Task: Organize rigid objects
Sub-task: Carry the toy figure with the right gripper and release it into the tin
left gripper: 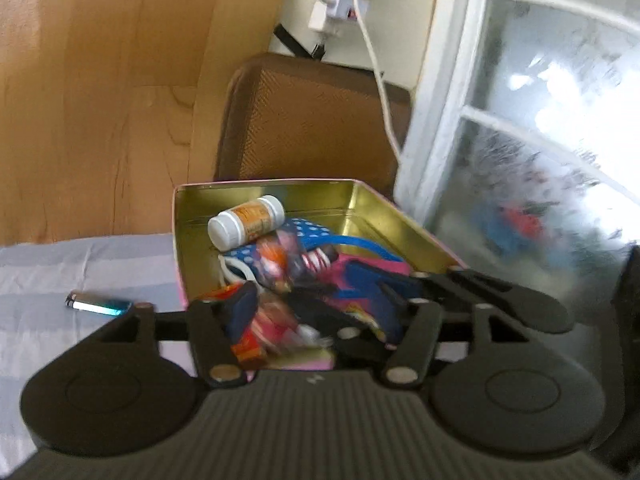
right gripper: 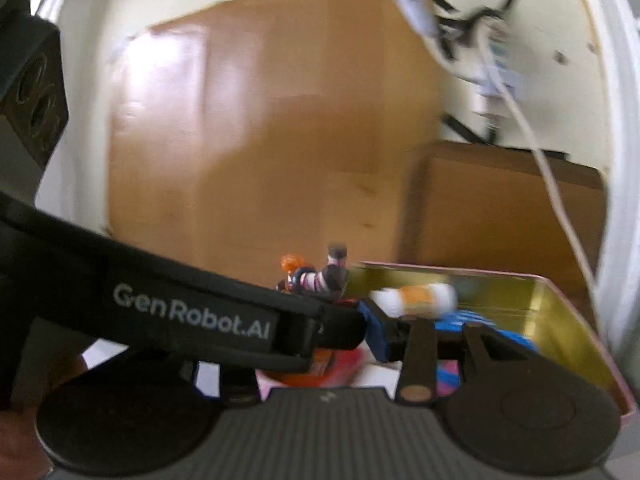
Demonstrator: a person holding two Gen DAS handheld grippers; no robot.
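The tin's near contents are blurred and partly hidden by gripper linkage; the pill bottle is smeared.

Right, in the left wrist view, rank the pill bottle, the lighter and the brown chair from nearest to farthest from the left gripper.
1. Lighter: on the striped cloth, just left of the left gripper, beside the left finger.
2. Pill bottle: lying on its side at the back of the gold-lined tin.
3. Brown chair: behind the tin, by the window.
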